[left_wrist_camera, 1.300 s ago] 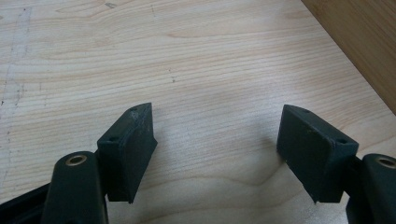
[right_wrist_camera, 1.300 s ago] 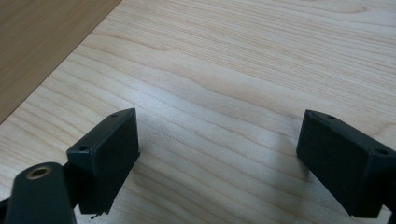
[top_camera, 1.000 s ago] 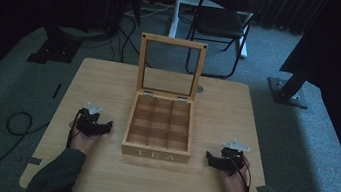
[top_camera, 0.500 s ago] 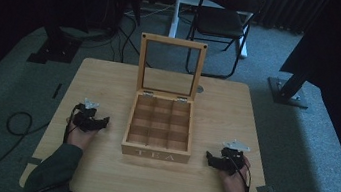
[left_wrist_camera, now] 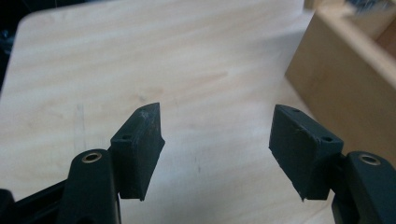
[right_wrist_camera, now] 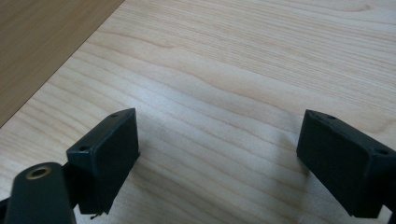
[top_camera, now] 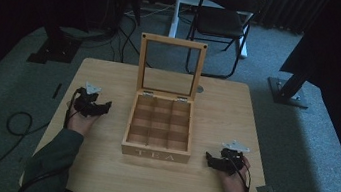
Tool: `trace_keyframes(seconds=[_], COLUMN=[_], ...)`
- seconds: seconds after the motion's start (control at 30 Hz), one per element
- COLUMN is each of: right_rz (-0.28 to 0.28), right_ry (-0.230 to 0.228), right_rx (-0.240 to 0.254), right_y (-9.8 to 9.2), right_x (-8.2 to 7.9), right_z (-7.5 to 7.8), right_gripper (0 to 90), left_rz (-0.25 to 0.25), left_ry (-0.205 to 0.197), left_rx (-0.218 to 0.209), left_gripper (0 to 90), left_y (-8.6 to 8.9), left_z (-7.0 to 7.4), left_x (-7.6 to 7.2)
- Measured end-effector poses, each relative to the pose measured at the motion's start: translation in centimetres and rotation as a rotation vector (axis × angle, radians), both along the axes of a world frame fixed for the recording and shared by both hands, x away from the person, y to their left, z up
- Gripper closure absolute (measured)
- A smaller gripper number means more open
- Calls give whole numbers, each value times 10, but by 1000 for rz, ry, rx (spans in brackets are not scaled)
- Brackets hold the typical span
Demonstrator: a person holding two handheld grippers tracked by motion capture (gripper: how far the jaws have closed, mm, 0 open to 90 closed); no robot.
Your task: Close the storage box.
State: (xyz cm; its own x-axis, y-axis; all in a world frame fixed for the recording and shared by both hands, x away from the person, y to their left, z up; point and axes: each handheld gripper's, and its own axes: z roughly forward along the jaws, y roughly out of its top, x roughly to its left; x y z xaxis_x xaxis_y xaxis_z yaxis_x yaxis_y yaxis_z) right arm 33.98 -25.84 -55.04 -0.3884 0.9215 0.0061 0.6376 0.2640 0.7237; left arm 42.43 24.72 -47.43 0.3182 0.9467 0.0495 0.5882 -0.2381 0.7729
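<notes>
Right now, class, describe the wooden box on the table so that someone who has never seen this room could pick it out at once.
Start at the light wooden table on the grey carpet. In its middle stands the wooden box, between the left tool and the right tool. It is told apart by its upright glass-paned lid, its nine square compartments and the word TEA on its front.

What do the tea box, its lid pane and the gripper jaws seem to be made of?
Tea box: light wood, matte, with visible grain; possibly bamboo. Lid pane: clear glass or plastic; the floor shows through it. Left gripper and right gripper: dull black plastic or rubber pads with screw holes. Table: pale wood-grain top.
</notes>
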Motion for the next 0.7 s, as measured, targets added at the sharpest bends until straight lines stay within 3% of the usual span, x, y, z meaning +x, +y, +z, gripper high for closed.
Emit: trace_keyframes(seconds=[0.33,0.7], right_rz=[5,5], right_ry=[-1,0], right_rx=[1,0], right_y=[0,0], right_x=[-1,-1], right_z=[0,0], right_gripper=[124,125], left_rz=[-55,-94], left_ry=[-37,-59], left_rx=[-6,-27], left_gripper=[345,339], left_y=[-14,-23], left_z=[28,44], left_x=[16,36])
